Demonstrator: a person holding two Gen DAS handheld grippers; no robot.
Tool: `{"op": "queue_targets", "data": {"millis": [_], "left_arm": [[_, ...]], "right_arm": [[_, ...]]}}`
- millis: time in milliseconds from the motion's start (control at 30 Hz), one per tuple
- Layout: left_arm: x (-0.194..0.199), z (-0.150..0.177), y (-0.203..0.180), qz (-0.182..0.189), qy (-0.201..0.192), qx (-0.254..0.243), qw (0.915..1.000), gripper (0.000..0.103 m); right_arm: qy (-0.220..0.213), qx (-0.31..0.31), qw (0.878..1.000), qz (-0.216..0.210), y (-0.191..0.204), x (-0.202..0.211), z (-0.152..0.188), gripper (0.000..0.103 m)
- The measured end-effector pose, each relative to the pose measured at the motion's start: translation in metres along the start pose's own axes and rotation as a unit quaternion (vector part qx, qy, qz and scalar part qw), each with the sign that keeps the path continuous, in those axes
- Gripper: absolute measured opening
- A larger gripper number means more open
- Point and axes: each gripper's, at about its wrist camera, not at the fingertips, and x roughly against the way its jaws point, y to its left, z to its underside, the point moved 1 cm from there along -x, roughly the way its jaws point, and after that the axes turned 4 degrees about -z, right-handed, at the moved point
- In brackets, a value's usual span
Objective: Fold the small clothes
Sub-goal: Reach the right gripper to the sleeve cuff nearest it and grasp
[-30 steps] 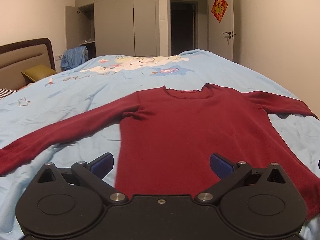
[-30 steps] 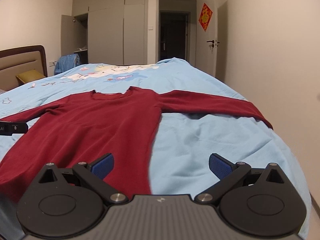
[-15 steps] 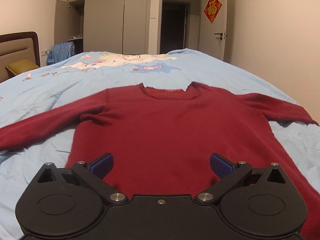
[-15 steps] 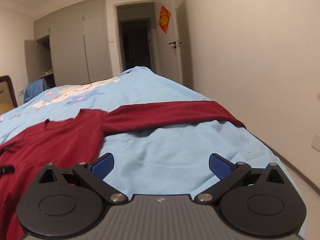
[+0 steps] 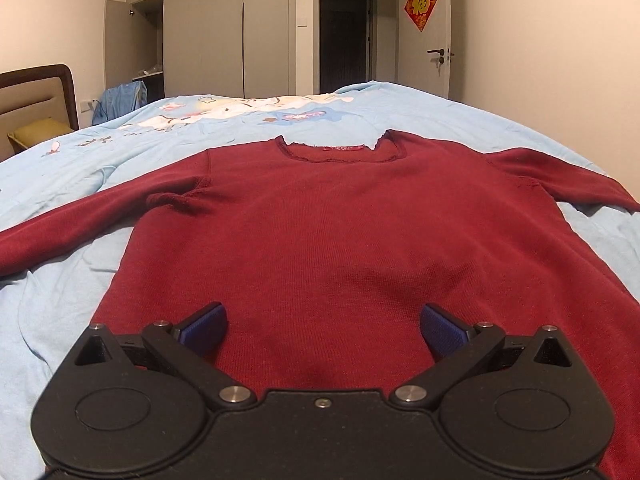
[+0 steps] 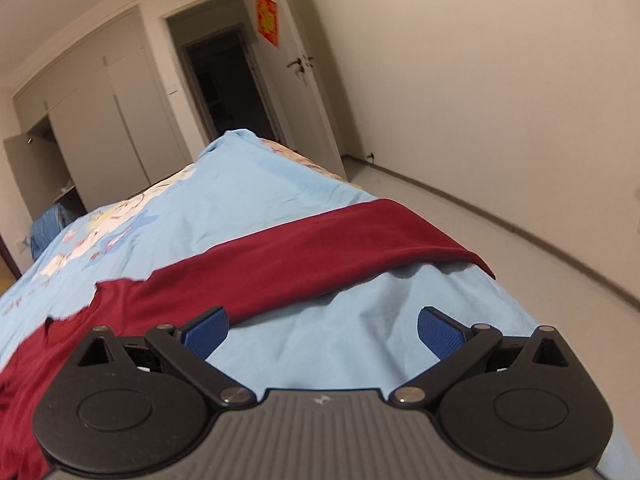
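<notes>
A dark red long-sleeved sweater [image 5: 328, 232] lies flat, front up, on a light blue bedspread [image 5: 60, 288], both sleeves spread outward. My left gripper [image 5: 323, 328] hovers open over the sweater's lower body, near the hem, with nothing between its blue pads. In the right wrist view the sweater's right sleeve [image 6: 320, 256] stretches across the bed to the bed's right edge. My right gripper [image 6: 322, 330] stands open just in front of that sleeve, above bare bedspread [image 6: 340, 344], tilted to the right. The sweater's hem is hidden behind the left gripper body.
The bed's right edge drops to a pale floor [image 6: 500, 240] beside a wall. A headboard [image 5: 36, 96] and a yellow pillow [image 5: 36, 134] are at the far left. A wardrobe [image 5: 224, 28], an open doorway [image 5: 344, 40] and a blue garment [image 5: 120, 100] lie beyond the bed.
The left gripper has shifted right to centre over the sweater body. The right gripper has swung right and tilted, from the body toward the right sleeve and the bed edge.
</notes>
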Motion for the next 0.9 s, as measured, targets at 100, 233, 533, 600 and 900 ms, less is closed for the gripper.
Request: {"op": "queue_targets", "data": {"millis": [100, 233, 533, 600, 900], "left_arm": [[-0.001, 0.001, 0.002, 0.003, -0.002, 0.004, 1.0, 0.103], [-0.002, 0.002, 0.001, 0.001, -0.005, 0.002, 1.0, 0.103], [0.0, 0.005, -0.002, -0.002, -0.009, -0.001, 1.0, 0.103], [0.0, 0.005, -0.001, -0.002, -0.009, -0.001, 1.0, 0.103], [0.0, 0.005, -0.002, -0.002, -0.009, -0.001, 1.0, 0.103]], "right_arm": [[0.009, -0.052, 0.999, 0.001, -0.023, -0.024, -0.012, 0.103], [0.006, -0.109, 0.994, -0.013, -0.049, -0.044, -0.023, 0.103], [-0.026, -0.255, 0.966, 0.006, -0.103, -0.083, -0.033, 0.092], [-0.029, -0.275, 0.961, 0.022, -0.111, -0.091, -0.034, 0.079], [-0.032, -0.248, 0.965, 0.079, -0.107, -0.112, -0.04, 0.014]]}}
